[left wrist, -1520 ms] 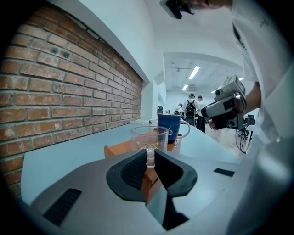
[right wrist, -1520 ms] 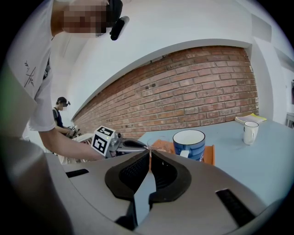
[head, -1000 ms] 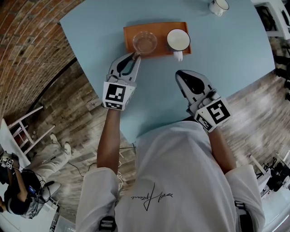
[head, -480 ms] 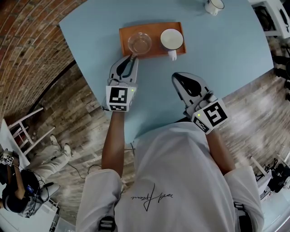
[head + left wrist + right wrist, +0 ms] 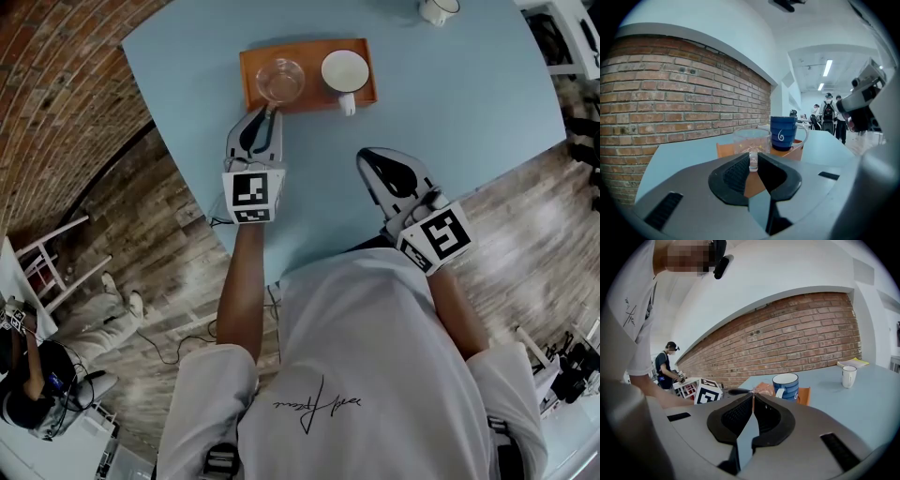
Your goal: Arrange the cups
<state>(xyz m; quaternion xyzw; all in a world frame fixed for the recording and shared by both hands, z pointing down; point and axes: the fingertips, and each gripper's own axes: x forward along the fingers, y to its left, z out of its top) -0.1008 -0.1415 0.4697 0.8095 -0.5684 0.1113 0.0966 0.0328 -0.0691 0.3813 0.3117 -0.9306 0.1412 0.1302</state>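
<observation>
Turned straighter toward the orange tray (image 5: 249,77), the left gripper (image 5: 272,114) narrowly pinches the handle (image 5: 753,160) of the glass cup (image 5: 280,81) on the tray, likely to align it beside the blue mug (image 5: 345,71). The right gripper (image 5: 367,157) waits short of the tray, closed and empty.

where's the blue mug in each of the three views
Head view: blue mug top centre, on the orange tray's right half, white inside facing up.
Left gripper view: just right of centre, behind and right of the glass cup.
Right gripper view: just right of centre, white rim showing.
Shared landmark: the orange tray under it, in all three.
</observation>
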